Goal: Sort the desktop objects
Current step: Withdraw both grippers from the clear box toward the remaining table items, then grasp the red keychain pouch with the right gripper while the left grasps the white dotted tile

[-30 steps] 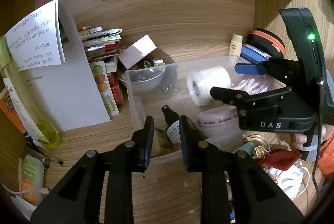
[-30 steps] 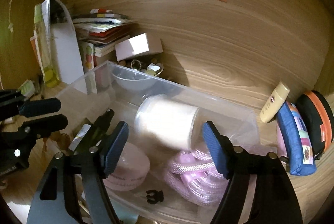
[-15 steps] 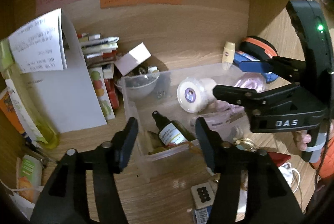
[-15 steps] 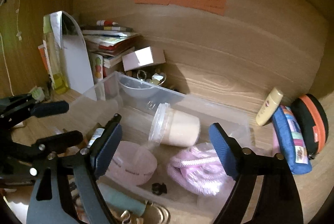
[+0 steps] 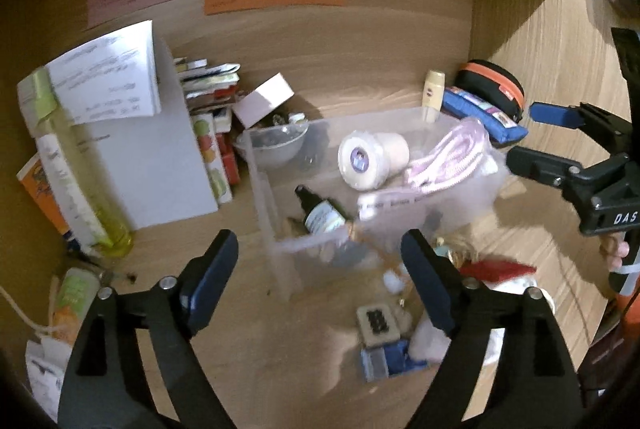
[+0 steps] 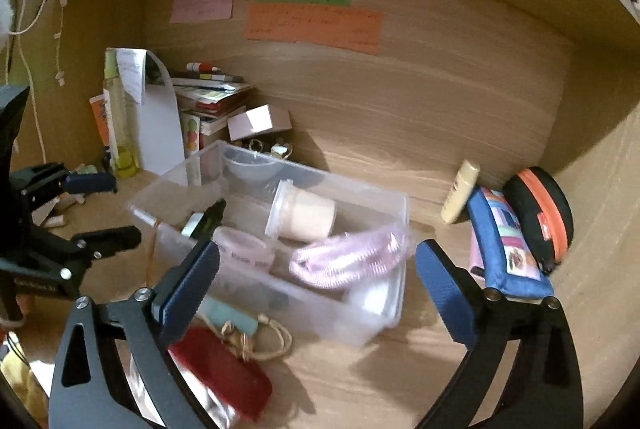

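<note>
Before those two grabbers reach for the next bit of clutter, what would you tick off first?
1. Left gripper empty, jaws just opened: ok.
2. Right gripper empty, jaws just opened: ok.
3. Dark spray bottle lying inside clear bin: ok.
4. Room left in bin beside lidded cup and pink rope: ok.
5. Red pouch outside bin, unsorted: not ok.
6. Corded trinkets tangled: cannot tell.

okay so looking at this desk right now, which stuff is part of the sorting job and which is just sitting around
Part of the job:
- clear plastic bin
- already in it: dark spray bottle, lidded tub, pink coiled cord
- loose beside the bin: red pouch, teal tube

Likely just lying about:
- stack of books
- coloured notes on the back wall
- yellow bottle
</note>
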Demonstrator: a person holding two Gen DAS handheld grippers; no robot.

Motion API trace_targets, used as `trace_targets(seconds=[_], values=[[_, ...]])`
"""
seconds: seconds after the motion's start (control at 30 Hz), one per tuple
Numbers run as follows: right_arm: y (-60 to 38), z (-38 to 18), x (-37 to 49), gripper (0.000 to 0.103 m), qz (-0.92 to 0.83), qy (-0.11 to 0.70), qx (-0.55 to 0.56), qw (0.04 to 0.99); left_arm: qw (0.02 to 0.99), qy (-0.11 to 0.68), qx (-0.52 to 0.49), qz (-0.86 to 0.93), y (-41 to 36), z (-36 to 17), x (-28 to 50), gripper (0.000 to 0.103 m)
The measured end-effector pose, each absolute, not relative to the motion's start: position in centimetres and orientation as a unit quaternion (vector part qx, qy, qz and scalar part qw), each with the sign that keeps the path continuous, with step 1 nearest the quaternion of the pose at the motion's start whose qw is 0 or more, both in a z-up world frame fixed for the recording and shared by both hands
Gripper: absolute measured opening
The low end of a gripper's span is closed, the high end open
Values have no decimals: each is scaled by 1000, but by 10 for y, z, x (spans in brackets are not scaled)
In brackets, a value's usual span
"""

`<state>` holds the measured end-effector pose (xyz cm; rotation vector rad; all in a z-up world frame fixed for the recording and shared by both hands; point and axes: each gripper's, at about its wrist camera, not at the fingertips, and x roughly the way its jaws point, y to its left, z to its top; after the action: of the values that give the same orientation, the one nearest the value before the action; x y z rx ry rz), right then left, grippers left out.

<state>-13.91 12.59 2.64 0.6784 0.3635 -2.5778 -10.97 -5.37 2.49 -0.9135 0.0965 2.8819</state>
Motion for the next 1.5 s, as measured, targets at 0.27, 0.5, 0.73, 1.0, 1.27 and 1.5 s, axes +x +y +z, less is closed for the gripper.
trace_targets(seconds=[0.27,0.5,0.73,1.0,1.27,1.5], values=[[138,2,-121,98,-917,126,287,246,43,35,-330,942,-63,3,-83,89],[124,-20,-105,98,-900,137,307,279,48,44,-369,927,-59,-23,-72,89],[119,-42,-120,96,-870,99,368,312,60,47,-391,917,-51,-39,-66,89],[123,-48,-128,61,-863,93,383,317,70,55,-394,915,-44,-35,-76,89],[119,-43,-120,24,-855,106,373,344,77,37,-393,915,-47,-28,-100,89],[129,-32,-120,23,-853,97,368,357,79,32,-404,911,-47,-34,-107,89]])
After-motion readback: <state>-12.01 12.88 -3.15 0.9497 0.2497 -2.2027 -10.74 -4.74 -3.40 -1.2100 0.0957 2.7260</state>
